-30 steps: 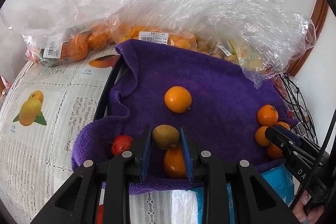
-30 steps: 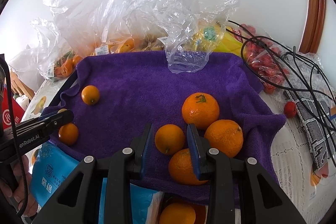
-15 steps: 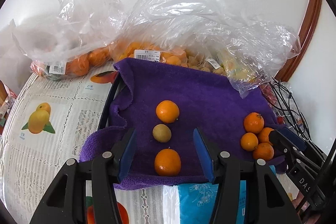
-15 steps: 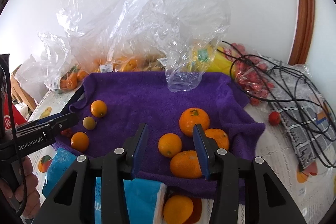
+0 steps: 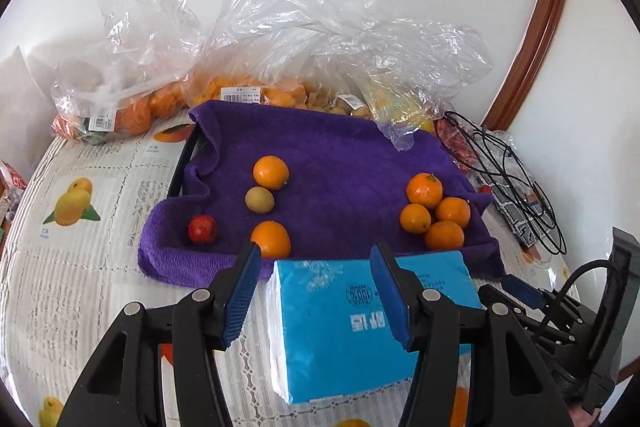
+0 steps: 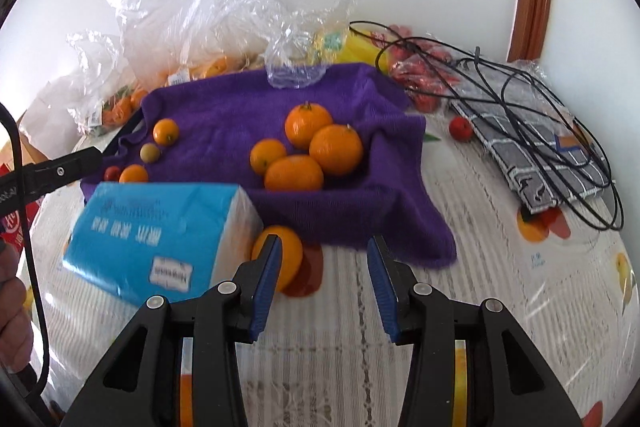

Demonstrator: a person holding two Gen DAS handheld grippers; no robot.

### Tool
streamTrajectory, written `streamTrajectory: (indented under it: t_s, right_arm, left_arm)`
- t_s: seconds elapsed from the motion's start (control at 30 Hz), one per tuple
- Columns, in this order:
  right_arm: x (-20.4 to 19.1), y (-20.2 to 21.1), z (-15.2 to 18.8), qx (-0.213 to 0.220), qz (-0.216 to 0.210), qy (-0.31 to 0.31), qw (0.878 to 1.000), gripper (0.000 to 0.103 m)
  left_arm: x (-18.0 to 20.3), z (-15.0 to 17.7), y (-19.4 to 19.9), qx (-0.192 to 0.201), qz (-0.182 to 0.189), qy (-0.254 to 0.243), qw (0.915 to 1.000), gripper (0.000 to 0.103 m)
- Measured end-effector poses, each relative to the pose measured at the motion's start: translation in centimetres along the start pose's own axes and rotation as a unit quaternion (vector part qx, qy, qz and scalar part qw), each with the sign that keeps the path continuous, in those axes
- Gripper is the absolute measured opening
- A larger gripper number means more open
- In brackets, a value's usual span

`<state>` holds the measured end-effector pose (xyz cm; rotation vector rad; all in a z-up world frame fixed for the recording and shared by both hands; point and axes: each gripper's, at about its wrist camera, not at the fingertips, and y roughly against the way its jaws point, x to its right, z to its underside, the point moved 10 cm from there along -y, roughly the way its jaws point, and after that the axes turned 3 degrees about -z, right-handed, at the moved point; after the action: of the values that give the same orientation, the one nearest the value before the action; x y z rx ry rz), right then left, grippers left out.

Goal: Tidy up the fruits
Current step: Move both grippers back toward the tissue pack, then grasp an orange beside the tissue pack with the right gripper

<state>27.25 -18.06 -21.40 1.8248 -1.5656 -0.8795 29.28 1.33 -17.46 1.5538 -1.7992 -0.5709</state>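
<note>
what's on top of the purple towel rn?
On the purple towel: a cluster of four oranges at one end; at the other, two oranges, a small greenish fruit and a small red fruit. A clear bag overlaps its far edge.

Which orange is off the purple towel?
The orange on the tablecloth beside the blue tissue pack, just behind the right claw's left finger. Every other loose orange sits on the purple towel.
</note>
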Motion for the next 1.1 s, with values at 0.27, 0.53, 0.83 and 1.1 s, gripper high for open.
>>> streamTrajectory:
  t_s: [0.27,0.53,0.83,1.1]
  right_arm:
    - [-1.6,-1.3,2.7,-0.025,0.0,0.014,1.0,0.038]
    - [-2.8,-1.2,3.0,-0.016,-0.013,0.021,1.0,0.006]
    - [-2.9,-0.1,2.5,-0.002,-0.024,0.025,0.999,0.008]
    - [-1.9,-0.6,0.2,0.012,-0.051,0.008,0.999,0.024]
  left_arm:
    - [-0.5,3.1,0.9,-0.016,0.001,-0.001,0.9999,0.055]
    - [-2.5,4.2,1.7,-0.019,-0.015,0.009,0.9997,0.055]
    - [-4.1,4.8,2.2,-0.024,-0.023,0.028,0.999,0.055]
    - [-4.0,5.1,2.2,-0.029,-0.034,0.027,0.9986,0.055]
